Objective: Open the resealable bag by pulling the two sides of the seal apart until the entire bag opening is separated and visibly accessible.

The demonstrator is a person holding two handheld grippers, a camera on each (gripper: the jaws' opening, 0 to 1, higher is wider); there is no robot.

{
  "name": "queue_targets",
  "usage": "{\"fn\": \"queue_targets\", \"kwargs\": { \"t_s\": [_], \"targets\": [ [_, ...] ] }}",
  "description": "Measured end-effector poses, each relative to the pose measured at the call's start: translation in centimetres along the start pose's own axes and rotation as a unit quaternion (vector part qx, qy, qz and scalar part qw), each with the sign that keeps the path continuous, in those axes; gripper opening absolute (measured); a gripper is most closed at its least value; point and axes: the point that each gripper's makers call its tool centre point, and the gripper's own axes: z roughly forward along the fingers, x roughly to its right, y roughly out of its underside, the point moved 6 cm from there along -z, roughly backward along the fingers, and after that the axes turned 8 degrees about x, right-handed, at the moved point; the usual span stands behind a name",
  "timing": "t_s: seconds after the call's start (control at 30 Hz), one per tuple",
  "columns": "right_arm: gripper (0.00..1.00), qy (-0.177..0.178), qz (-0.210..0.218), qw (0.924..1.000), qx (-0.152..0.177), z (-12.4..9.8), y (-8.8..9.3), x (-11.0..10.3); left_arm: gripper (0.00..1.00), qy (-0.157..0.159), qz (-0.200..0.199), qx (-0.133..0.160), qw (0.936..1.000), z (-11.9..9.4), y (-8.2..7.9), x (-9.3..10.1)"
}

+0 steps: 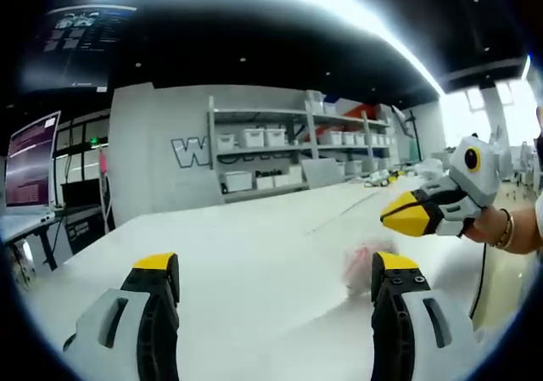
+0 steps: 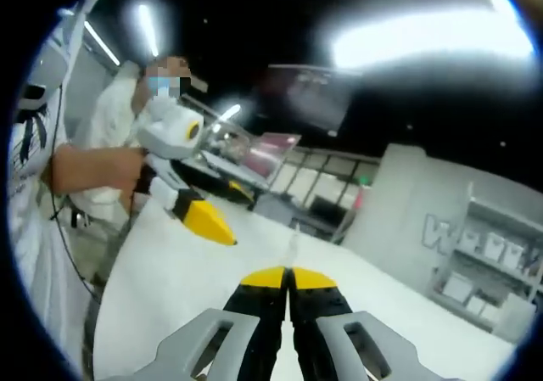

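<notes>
Plainly the broad white tabletop (image 1: 254, 254) is slick, so my worry is the bag sliding away when I pinch only one side of its seal; my left gripper (image 1: 276, 292), grey with yellow-tipped jaws, stands wide and holds nothing; my right gripper (image 2: 288, 289) has its jaws pressed together, seemingly on nothing; the small clear resealable bag with reddish contents (image 1: 361, 266) lies flat just beyond my left gripper's right-hand jaw, blurred, its seal too faint to judge.

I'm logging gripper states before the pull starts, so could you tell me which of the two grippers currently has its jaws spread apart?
The left gripper: its yellow-tipped jaws stand wide apart above the white table. The right gripper has its jaws pressed together, with nothing visible between them.
</notes>
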Motion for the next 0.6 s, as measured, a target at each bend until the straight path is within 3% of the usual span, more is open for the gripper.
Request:
{"fn": "queue_targets", "kwargs": {
  "t_s": [0.2, 0.33, 0.47, 0.6],
  "targets": [
    [0.0, -0.048, -0.033, 0.9983, 0.001, -0.3, 0.1, -3.0, 0.85, 0.017, 0.013, -0.02, 0.9996, -1.5, 0.6, 0.7],
    [0.0, -0.066, -0.039, 0.997, 0.004, -0.3, 0.3, -4.5, 0.64, 0.042, 0.052, -0.036, 0.9971, -3.3, 0.9, 0.9],
    [0.0, -0.085, -0.042, 0.9955, 0.004, 0.1, 0.4, -5.5, 0.52, 0.061, 0.089, -0.021, 0.9939, -4.5, 0.1, 1.5],
    [0.0, -0.095, -0.047, 0.9943, 0.001, 0.3, 0.4, -6.0, 0.37, 0.087, 0.139, -0.003, 0.9864, -5.1, -0.7, 2.5]
  ]
}}
